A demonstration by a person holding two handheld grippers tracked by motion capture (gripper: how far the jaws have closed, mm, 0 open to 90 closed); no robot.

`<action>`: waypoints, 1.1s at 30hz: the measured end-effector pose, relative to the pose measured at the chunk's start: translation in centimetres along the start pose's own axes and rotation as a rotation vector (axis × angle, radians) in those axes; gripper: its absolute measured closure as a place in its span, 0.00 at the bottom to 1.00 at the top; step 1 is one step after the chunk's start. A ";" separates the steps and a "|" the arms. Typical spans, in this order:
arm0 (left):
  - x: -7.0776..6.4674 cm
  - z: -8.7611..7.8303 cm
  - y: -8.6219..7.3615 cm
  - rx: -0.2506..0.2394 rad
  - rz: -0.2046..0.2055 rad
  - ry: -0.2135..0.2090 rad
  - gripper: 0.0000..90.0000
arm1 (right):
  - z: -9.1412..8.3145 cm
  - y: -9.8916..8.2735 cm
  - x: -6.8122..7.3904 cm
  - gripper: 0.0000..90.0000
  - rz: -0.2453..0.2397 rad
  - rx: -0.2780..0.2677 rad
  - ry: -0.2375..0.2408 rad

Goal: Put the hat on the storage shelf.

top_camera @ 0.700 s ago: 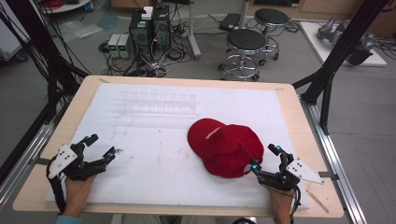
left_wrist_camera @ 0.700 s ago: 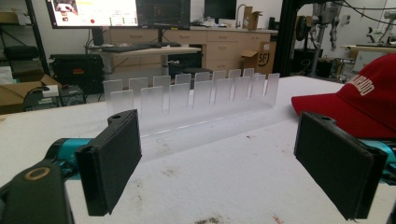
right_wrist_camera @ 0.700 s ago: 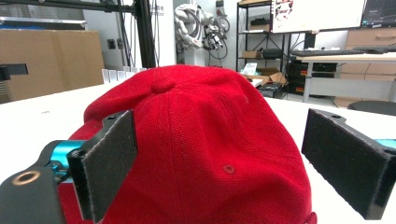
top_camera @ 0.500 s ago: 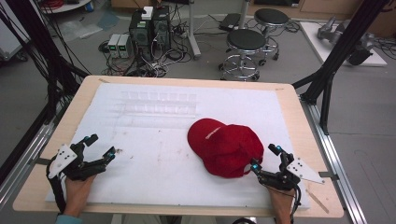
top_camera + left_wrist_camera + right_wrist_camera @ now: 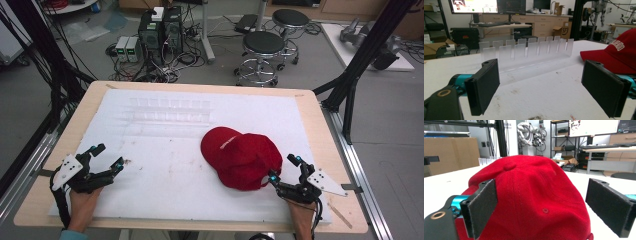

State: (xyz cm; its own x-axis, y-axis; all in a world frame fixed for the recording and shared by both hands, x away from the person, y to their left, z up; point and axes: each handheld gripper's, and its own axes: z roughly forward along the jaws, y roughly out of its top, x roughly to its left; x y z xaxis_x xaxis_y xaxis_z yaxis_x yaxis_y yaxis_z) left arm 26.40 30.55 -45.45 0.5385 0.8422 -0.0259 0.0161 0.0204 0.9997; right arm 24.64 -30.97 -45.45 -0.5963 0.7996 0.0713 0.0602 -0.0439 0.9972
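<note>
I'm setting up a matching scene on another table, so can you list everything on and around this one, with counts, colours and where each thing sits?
Baseball cap: one, red with white lettering, on the right half of the mat, just ahead of the right gripper.
Slotted rack: one, clear plastic, far side of the mat, left of centre.
Mat: one, white with small stains, covering most of the table.
Table: one, light wood.
Stools: two, black seats, on the floor beyond the table.
Computer towers: two, dark, on the floor beyond the table amid cables.
Left gripper: one, black, near left of the mat, open.
Right gripper: one, black, near right, open beside the cap.
</note>
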 end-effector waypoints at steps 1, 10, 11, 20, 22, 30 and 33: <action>0.0 0.0 0.0 0.000 0.001 -0.001 0.17 | 0.0 0.0 0.0 0.11 -0.001 0.000 0.000; 0.0 0.0 0.0 0.002 0.000 0.002 0.17 | 0.3 0.2 -0.2 0.11 0.014 0.026 0.006; 0.0 0.0 0.0 0.003 0.001 0.002 0.17 | 0.4 0.3 -0.2 0.11 0.009 0.027 0.017; 0.0 0.0 0.0 0.005 0.002 0.001 0.17 | 1.6 2.5 1.1 0.11 -0.022 0.109 0.109; 0.0 0.0 0.0 0.005 0.002 0.001 0.17 | 2.0 3.0 1.4 0.11 -0.040 0.153 0.115; 0.0 0.0 0.0 0.008 0.002 0.001 0.17 | 3.8 4.6 2.1 0.11 -0.084 0.312 0.148; 0.0 0.0 0.0 0.008 0.002 0.001 0.17 | 4.4 4.8 2.2 0.11 -0.098 0.371 0.140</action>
State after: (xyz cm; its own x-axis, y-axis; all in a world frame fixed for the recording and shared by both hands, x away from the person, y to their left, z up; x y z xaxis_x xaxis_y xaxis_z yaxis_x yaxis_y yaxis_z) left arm 26.43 30.51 -45.43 0.5380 0.8426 -0.0238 0.0213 0.0146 0.9997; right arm 27.12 -26.82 -40.59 -0.7151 0.6990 0.0044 0.2671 0.2674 0.9258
